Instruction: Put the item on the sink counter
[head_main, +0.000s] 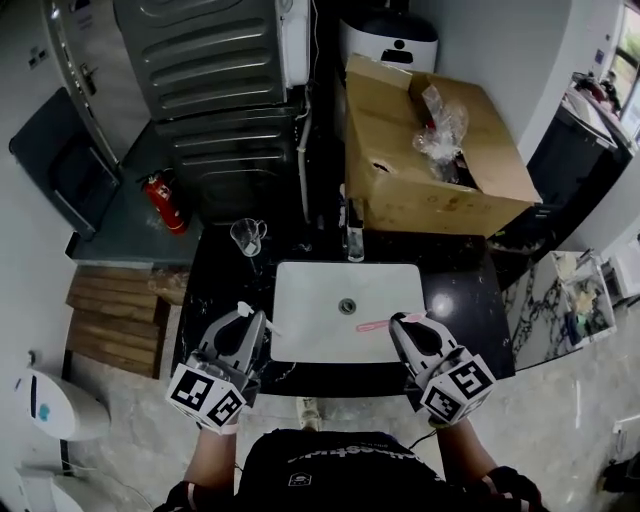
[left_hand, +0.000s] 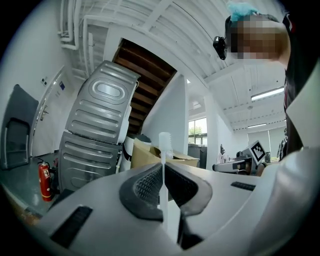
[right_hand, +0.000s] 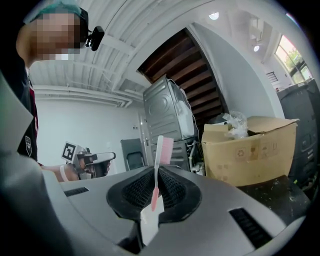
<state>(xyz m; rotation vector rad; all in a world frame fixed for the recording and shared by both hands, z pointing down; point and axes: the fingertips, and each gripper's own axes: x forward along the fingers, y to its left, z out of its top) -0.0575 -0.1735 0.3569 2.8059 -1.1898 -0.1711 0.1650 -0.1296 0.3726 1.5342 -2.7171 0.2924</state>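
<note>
1. The person's dark top (head_main: 340, 472) fills the bottom edge of the head view. Both arms extend forward from it toward the counter.
2. The left gripper (head_main: 255, 322) is positioned at the left front corner of the sink (head_main: 300, 280).
3. In the left gripper view, the jaws of the left gripper (left_hand: 163, 167) are almost fully together. Their ribbed pads clamp the thin handle of a white toothbrush (left_hand: 163, 145). The brush head projects upright beyond the jaw tips.
4. The right gripper (head_main: 405, 322) is positioned at the right front of the sink.
5. In the right gripper view, the jaws of the right gripper (right_hand: 157, 172) are nearly closed on the handle of a pink toothbrush (right_hand: 159, 157). The bristle head stands clear of the pads.
6. In the head view, the pink toothbrush (head_main: 375, 325) lies roughly level. It points left from the jaw tips, above the white basin.
7. Neither toothbrush rests on the black counter (head_main: 460, 300). Both are held in the air.
8. A glass cup (head_main: 247, 236) stands on the counter behind the left rear corner of the sink.
9. The faucet (head_main: 355, 240) stands at the middle of the rear rim.
10. An open cardboard box (head_main: 400, 190) sits behind the counter. It contains a crumpled plastic bag (head_main: 440, 128).
11. A grey appliance (head_main: 215, 60) stands to the left of the box. A red fire extinguisher (head_main: 165, 203) stands at its lower left.
</note>
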